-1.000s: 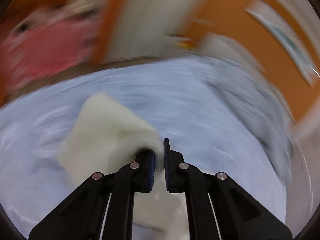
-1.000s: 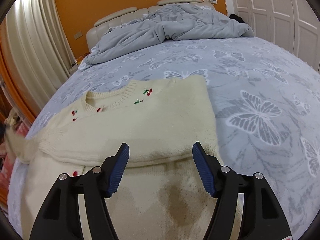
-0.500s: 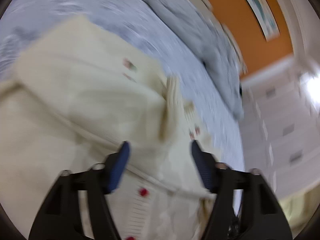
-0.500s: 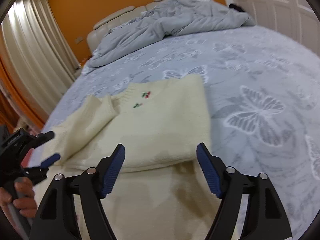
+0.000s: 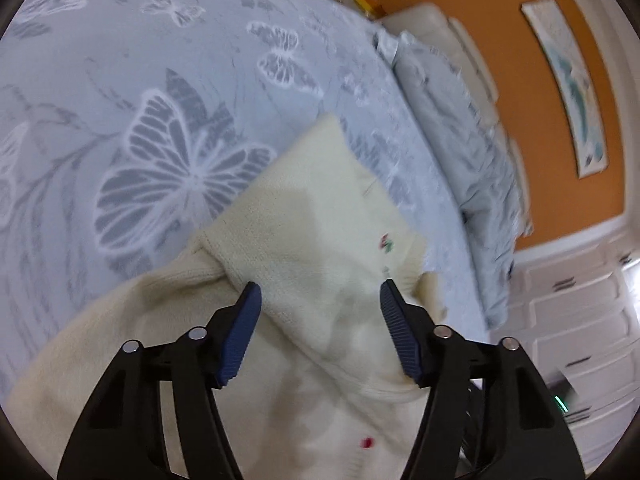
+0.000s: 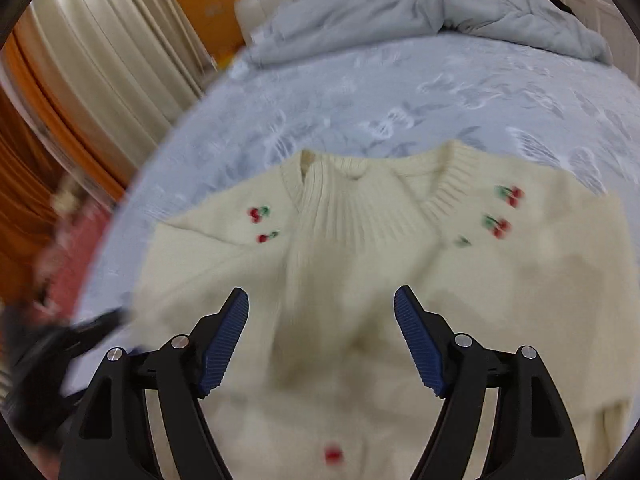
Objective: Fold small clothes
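A small cream knit cardigan (image 6: pixel 360 264) with cherry embroidery and red buttons lies flat on the bed, both sleeves folded in over its front. It also shows in the left wrist view (image 5: pixel 320 248). My right gripper (image 6: pixel 320 312) is open and empty, hovering over the cardigan's middle below the ribbed sleeve cuff (image 6: pixel 340 208). My left gripper (image 5: pixel 320 304) is open and empty above the folded sleeve at the cardigan's side.
The blue-grey butterfly bedsheet (image 6: pixel 400 92) spreads around the cardigan. A rumpled grey duvet (image 6: pixel 400 12) lies at the headboard. Curtains (image 6: pixel 100 60) hang at the left, white wardrobes (image 5: pixel 580 320) stand beyond the bed.
My left gripper, shut on a sleeve one second ago, laid the sleeve across the cardigan's front and opened. My right gripper swung left towards the cardigan's middle.
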`<state>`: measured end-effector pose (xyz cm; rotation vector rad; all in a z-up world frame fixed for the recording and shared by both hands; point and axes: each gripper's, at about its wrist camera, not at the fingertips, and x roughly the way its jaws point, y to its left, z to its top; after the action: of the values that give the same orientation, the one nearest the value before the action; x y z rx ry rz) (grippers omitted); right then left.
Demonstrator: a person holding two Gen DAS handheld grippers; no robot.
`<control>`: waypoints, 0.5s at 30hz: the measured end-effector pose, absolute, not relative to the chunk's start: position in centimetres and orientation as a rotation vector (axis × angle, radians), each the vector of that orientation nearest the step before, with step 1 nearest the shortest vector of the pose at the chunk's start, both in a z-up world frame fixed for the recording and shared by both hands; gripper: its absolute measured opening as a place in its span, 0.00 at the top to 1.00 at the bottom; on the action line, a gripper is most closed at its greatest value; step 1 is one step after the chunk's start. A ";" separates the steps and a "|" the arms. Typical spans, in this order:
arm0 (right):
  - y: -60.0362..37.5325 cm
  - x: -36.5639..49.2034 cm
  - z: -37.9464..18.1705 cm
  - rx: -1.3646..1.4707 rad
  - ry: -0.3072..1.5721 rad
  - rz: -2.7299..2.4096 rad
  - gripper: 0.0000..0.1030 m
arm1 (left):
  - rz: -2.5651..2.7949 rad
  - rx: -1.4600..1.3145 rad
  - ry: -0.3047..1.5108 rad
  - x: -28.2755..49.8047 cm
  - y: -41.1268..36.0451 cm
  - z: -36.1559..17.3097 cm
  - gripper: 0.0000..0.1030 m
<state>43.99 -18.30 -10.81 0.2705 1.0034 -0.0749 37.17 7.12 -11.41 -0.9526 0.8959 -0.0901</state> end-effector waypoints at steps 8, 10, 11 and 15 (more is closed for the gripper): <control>-26.3 36.0 -6.6 0.593 0.730 -0.019 0.93 | -0.050 -1.014 1.008 37.4 9.4 -14.1 0.35; -28.7 34.3 -10.5 0.628 0.846 -0.072 0.82 | -0.053 -0.987 1.024 37.4 9.0 -14.5 0.35; -29.7 33.8 -13.3 0.650 0.964 -0.119 0.81 | -0.038 -0.960 1.017 37.4 8.5 -14.2 0.35; -32.6 31.1 -13.7 0.852 0.852 -0.083 0.58 | -0.056 -1.017 1.026 37.0 7.9 -13.6 0.35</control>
<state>31.11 -32.61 -13.73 0.8522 0.8519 -0.0830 37.01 7.86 -13.59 -1.0168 1.0257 -0.0562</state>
